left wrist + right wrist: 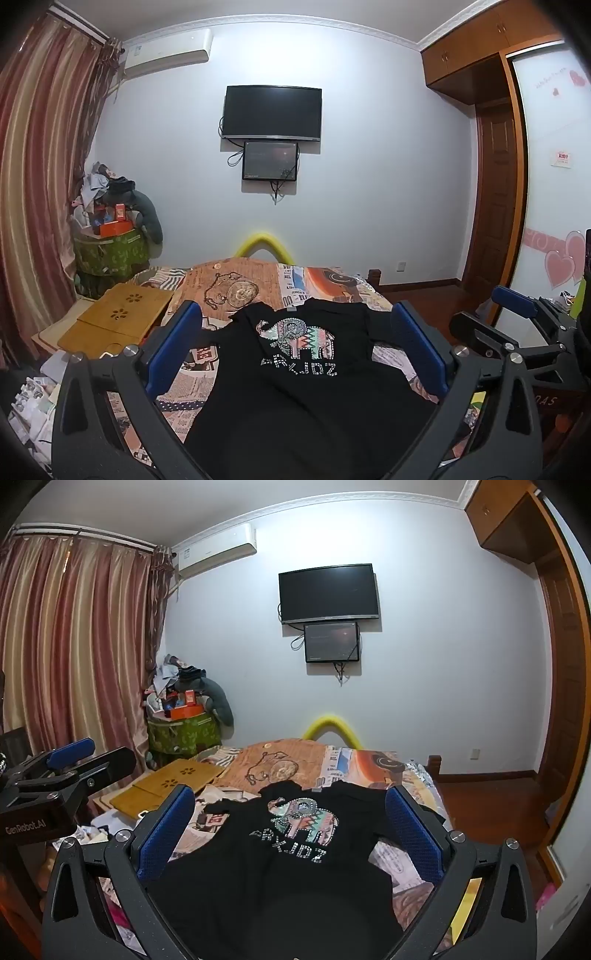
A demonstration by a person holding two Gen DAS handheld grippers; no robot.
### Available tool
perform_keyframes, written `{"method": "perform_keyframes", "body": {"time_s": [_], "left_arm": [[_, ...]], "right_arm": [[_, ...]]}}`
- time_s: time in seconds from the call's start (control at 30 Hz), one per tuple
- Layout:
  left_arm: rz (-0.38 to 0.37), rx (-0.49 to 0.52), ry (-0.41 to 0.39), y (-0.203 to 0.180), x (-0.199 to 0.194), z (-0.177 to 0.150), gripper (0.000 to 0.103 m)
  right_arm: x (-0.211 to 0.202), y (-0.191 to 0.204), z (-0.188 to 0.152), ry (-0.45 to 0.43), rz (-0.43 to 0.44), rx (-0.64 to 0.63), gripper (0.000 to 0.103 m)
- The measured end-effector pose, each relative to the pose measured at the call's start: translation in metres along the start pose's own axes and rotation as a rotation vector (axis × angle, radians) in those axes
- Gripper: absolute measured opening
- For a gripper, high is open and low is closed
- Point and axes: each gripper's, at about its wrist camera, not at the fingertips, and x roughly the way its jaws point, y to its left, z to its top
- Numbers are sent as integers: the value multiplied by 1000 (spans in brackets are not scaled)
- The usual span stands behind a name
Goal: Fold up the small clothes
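A small black T-shirt [295, 387] with a patterned elephant print and studded letters lies spread flat, front up, on the bed, its collar at the far end. My left gripper [295, 332] hovers over its near half, jaws wide open with nothing between the blue pads. In the right wrist view the same T-shirt [288, 871] lies below my right gripper [291, 816], also wide open and holding nothing. The right gripper [517, 314] shows at the right edge of the left wrist view; the left gripper [70, 760] shows at the left edge of the right wrist view.
The bed carries a busy printed cover [236, 280]. A bamboo lap tray [118, 321] lies at its left side, with papers [33, 398] nearer. A green bin piled with clutter [110, 251] stands by the curtain. Wooden floor [491, 805] lies to the right.
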Motion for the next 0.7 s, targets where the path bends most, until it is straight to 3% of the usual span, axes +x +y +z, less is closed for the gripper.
{"method": "perform_keyframes", "body": {"time_s": [0.7], "left_arm": [[6,-4,15,3,3,-4,103]], "right_arm": [[1,-3,-1,-1,-7,17,103]]}}
